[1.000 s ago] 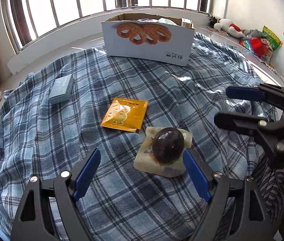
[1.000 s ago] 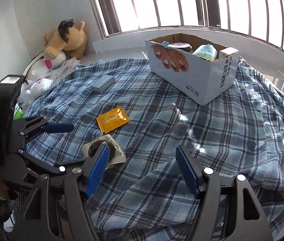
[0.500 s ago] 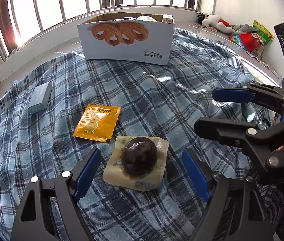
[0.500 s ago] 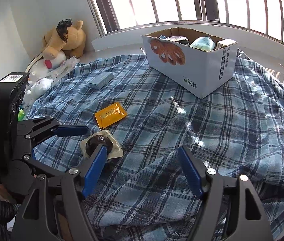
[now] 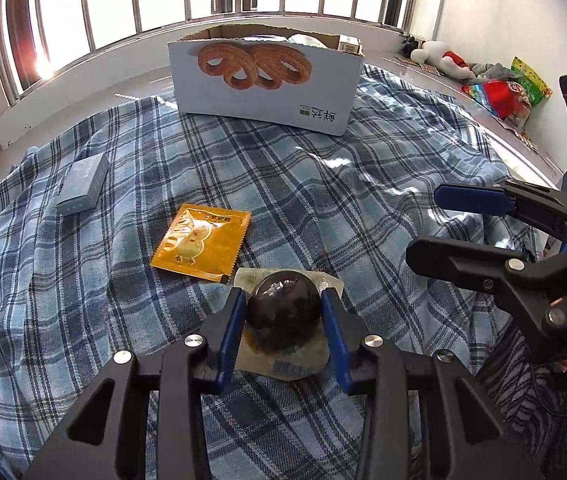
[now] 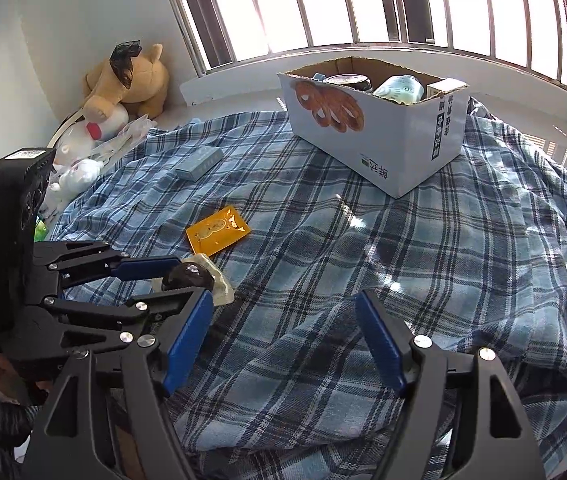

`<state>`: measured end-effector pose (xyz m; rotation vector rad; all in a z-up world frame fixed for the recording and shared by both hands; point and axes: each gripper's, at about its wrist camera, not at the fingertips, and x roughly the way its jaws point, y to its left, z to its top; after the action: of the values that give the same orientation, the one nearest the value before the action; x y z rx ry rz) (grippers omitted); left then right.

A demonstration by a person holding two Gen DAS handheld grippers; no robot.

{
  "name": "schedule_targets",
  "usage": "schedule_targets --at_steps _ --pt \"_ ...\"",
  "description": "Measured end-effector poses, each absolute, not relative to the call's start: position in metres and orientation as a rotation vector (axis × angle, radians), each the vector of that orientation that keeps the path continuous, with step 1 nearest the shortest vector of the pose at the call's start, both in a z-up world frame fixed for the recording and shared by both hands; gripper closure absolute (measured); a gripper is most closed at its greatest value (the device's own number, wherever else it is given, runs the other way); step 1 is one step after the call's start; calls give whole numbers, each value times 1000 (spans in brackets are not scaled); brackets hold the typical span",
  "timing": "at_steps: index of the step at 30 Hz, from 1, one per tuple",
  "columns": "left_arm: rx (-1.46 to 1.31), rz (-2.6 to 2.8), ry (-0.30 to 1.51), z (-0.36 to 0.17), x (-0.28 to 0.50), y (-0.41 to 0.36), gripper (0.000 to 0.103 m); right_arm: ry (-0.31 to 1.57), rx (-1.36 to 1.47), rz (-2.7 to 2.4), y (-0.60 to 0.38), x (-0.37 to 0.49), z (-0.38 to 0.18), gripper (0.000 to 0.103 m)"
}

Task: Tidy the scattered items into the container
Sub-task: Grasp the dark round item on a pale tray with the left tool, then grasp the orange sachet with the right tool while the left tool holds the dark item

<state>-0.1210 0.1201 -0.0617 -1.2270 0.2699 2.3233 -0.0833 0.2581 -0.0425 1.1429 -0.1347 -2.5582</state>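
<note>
While you held both grippers over the plaid blanket (image 5: 363, 184), this was noted:
Left gripper (image 5: 283, 312): your jaws had just been closing; blue pads sat against both sides of the packaged dark egg (image 5: 283, 308), gripping it.
Egg packet: lay on the blanket, just beside the orange sachet (image 5: 201, 242), apparently touching its corner.
Right gripper (image 6: 283, 344): you kept it wide apart, nothing between the pads, blanket beneath.
Cardboard box (image 6: 383, 132): stood at the far side by the window, well apart from the egg, several items inside.
Small grey-blue box (image 5: 83, 184): lay on the blanket, left of the sachet, apart.
</note>
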Motion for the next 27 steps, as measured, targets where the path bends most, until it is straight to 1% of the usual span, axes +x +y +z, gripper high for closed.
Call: schedule_targets --at_steps 6,10,12,17,19,23,24,27 --pt "-1214 2386 267 -53 -127 100 62 -102 1131 -2550 252 -85 -41 31" --pt "-1229 2411 259 -52 -131 85 62 -11 1142 -2517 233 -91 -40 31" --pt "-1237 2422 263 -52 -132 78 62 87 1128 -2497 216 -95 -37 31" --pt "-1248 2447 248 -52 -132 58 62 423 1044 -2434 170 -112 -34 31" --pt "-1248 2466 234 -51 -134 50 62 500 1019 -2396 157 -124 -39 31" --pt "-1258 2492 216 -49 -137 34 62 457 1051 -2274 145 -154 -60 33" --pt "-1259 2497 213 -48 -137 30 62 461 1055 -2275 143 -159 -65 34" --pt "-1268 2511 209 -49 -139 18 62 457 1079 -2289 143 -169 -73 35"
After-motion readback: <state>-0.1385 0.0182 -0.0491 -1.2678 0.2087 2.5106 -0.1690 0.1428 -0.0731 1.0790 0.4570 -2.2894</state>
